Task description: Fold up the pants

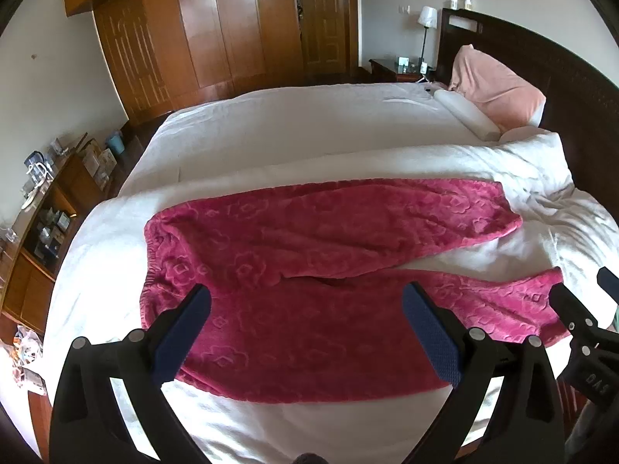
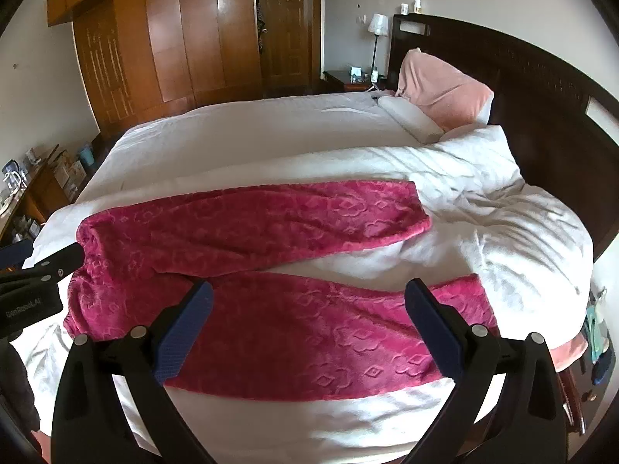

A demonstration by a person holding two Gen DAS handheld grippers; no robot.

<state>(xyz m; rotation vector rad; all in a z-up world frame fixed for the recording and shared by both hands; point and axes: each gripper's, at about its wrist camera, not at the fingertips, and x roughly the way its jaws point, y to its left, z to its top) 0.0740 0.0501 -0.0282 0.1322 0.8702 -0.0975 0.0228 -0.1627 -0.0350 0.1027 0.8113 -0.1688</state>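
Pink fleece pants (image 1: 309,270) with an embossed flower pattern lie flat on the white bed (image 1: 271,135), waistband to the left, both legs spread apart toward the right. They also show in the right wrist view (image 2: 251,282). My left gripper (image 1: 307,301) is open and empty, hovering above the waist and near leg. My right gripper (image 2: 309,297) is open and empty above the near leg. Part of the right gripper shows at the left view's right edge (image 1: 580,321); the left one shows at the right view's left edge (image 2: 38,274).
A rumpled white duvet (image 2: 503,212) lies right of the legs. A pink pillow (image 1: 499,89) leans on the dark headboard (image 2: 541,89). A lamp (image 1: 427,19) stands on the nightstand. Wooden wardrobes (image 1: 216,31) line the far wall; a cluttered shelf (image 1: 42,208) stands left.
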